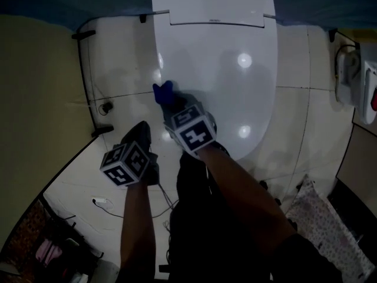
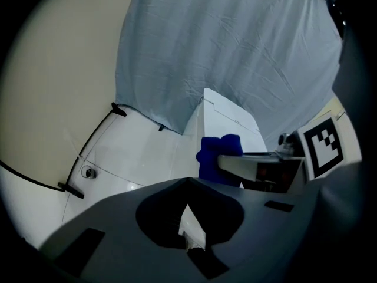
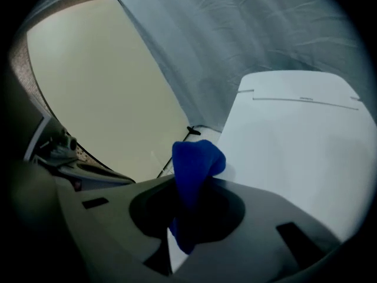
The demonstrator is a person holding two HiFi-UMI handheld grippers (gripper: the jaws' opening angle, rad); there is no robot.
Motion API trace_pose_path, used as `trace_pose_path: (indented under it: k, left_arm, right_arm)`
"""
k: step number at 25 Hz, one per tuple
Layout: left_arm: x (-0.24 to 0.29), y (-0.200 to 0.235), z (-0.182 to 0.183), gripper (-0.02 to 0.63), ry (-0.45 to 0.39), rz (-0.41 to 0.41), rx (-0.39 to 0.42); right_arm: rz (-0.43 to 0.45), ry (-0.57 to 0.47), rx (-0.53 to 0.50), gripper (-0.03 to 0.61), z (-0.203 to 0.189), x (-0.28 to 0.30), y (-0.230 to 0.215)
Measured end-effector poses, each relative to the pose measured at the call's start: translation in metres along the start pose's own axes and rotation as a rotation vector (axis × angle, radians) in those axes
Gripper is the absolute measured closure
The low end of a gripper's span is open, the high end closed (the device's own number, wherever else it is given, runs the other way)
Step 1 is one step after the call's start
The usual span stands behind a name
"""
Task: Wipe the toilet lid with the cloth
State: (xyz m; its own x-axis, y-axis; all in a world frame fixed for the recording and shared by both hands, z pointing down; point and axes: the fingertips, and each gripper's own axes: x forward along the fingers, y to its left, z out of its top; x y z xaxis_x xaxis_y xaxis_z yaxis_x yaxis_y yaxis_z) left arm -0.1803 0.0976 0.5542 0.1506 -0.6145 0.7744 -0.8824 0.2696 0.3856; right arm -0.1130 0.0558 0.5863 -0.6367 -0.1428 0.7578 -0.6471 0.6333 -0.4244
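Note:
The white toilet lid (image 1: 224,69) is closed and fills the top middle of the head view. A blue cloth (image 1: 163,91) pokes out at the lid's left edge, with my right gripper (image 1: 171,106) shut on it. In the right gripper view the cloth (image 3: 194,164) stands up between the jaws of the right gripper (image 3: 193,184), with the lid (image 3: 294,146) to its right. My left gripper (image 1: 141,133) hangs over the floor left of the toilet. Its jaws (image 2: 188,183) meet with nothing between them. The left gripper view shows the cloth (image 2: 217,152) just ahead.
White floor tiles (image 1: 118,69) surround the toilet. A black cable (image 1: 82,81) and a small floor fitting (image 1: 106,107) lie at the left by a beige wall (image 1: 35,99). A patterned mat (image 1: 327,223) is at lower right, and a white fixture (image 1: 353,75) at far right.

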Motion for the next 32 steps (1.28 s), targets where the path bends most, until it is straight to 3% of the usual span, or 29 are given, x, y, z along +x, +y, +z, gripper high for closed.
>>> trace_pose_path:
  k: [3, 10, 23, 32]
  left_arm:
    - [-0.005, -0.003, 0.0, 0.615, 0.015, -0.025, 0.023]
    - [-0.007, -0.012, -0.002, 0.615, 0.034, -0.091, 0.05]
    - [-0.006, -0.028, -0.011, 0.615, 0.089, -0.13, 0.144]
    - [-0.01, -0.036, -0.019, 0.615, 0.102, -0.147, 0.17]
  right_arm:
    - [-0.059, 0.055, -0.034, 0.526, -0.021, 0.002, -0.01]
    - [-0.166, 0.06, -0.139, 0.526, -0.041, -0.032, -0.052]
    - [-0.449, 0.089, -0.098, 0.525, -0.111, -0.163, -0.196]
    - [-0.641, 0.119, -0.04, 0.526, -0.141, -0.204, -0.239]
